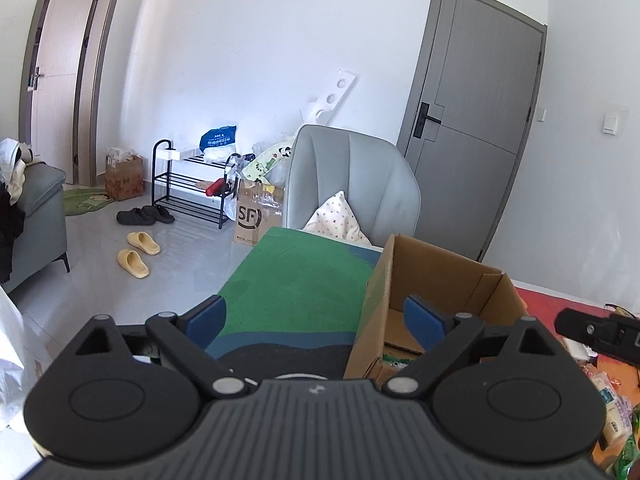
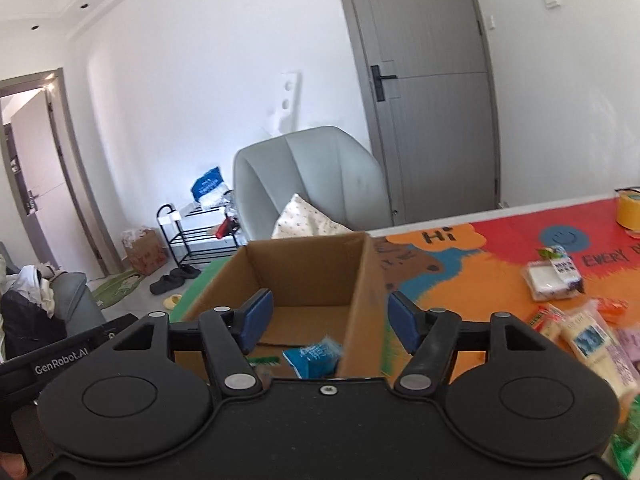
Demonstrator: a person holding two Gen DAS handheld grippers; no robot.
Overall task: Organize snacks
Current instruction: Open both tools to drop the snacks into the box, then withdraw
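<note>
An open cardboard box [image 2: 308, 276] stands on the colourful table mat [image 2: 460, 276]; it also shows in the left wrist view [image 1: 436, 284]. A blue snack packet [image 2: 314, 358] lies inside it, with a green packet [image 2: 262, 361] beside it. My right gripper [image 2: 326, 322] is open and empty above the box's near edge. My left gripper [image 1: 316, 320] is open and empty, straddling the box's left wall. Loose snack packets [image 2: 588, 336] lie on the mat to the right, with a white packet [image 2: 554, 278] further back.
A roll of yellow tape [image 2: 628, 210] stands at the table's far right. A grey armchair [image 1: 352, 184] with a pillow sits behind the table. A shoe rack [image 1: 192, 184], slippers [image 1: 138, 254] and cartons are on the floor to the left. The other gripper [image 1: 596, 334] shows at the right.
</note>
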